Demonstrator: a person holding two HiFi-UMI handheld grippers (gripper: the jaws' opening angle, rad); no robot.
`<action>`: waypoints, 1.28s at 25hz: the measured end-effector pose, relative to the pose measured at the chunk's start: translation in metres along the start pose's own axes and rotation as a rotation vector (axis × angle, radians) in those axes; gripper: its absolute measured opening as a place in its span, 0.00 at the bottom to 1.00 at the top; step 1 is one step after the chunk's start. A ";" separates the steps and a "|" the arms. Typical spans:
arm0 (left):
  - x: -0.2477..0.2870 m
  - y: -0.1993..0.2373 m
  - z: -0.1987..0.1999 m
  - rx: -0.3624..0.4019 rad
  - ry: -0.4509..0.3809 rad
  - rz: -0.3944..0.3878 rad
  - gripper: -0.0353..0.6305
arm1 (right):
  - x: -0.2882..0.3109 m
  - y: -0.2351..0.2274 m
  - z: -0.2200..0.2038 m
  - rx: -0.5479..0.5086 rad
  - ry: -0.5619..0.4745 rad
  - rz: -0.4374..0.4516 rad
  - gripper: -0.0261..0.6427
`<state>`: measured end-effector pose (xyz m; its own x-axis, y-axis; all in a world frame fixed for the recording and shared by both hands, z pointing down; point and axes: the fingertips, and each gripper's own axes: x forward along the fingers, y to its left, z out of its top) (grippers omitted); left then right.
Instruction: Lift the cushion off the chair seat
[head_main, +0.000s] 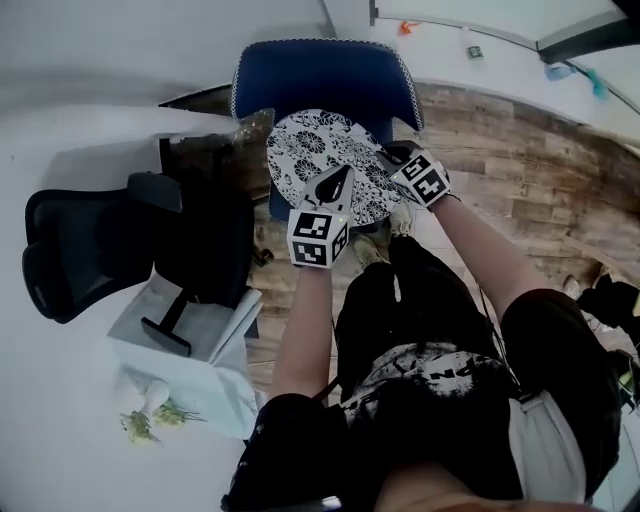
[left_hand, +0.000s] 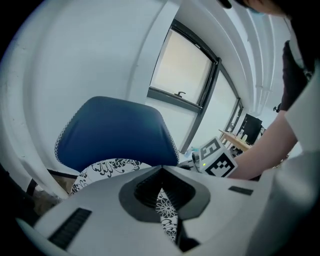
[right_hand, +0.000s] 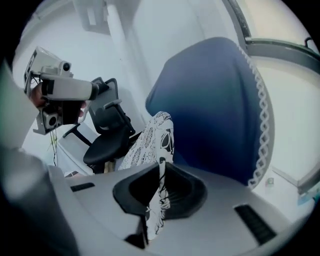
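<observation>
A round white cushion with a black floral print (head_main: 318, 155) hangs in the air in front of the blue chair (head_main: 325, 75), held at its near edge by both grippers. My left gripper (head_main: 338, 183) is shut on the cushion's near rim; in the left gripper view the printed fabric (left_hand: 167, 220) is pinched between the jaws. My right gripper (head_main: 392, 160) is shut on the rim at the right; in the right gripper view the cushion (right_hand: 150, 142) stands on edge and runs down into the closed jaws. The chair seat is hidden under the cushion.
A black office chair (head_main: 110, 240) stands at the left beside a white box (head_main: 190, 340) with small flowers (head_main: 150, 420) near it. Wooden floor (head_main: 530, 180) spreads to the right. A window (left_hand: 187, 70) is behind the blue chair. The person's legs (head_main: 440, 330) fill the lower middle.
</observation>
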<state>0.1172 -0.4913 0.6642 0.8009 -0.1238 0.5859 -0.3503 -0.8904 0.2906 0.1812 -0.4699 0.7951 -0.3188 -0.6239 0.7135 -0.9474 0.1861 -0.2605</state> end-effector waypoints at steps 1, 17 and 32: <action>-0.005 0.001 0.006 -0.001 -0.007 0.007 0.07 | -0.006 0.001 0.012 -0.013 -0.017 0.001 0.09; -0.087 -0.003 0.112 0.022 -0.214 0.116 0.07 | -0.138 0.030 0.185 -0.211 -0.325 0.008 0.08; -0.155 0.007 0.179 0.090 -0.415 0.254 0.07 | -0.266 0.050 0.281 -0.253 -0.626 0.003 0.08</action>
<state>0.0770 -0.5567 0.4400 0.8278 -0.4899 0.2734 -0.5310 -0.8415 0.1000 0.2274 -0.5082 0.4096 -0.3166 -0.9310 0.1814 -0.9485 0.3133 -0.0474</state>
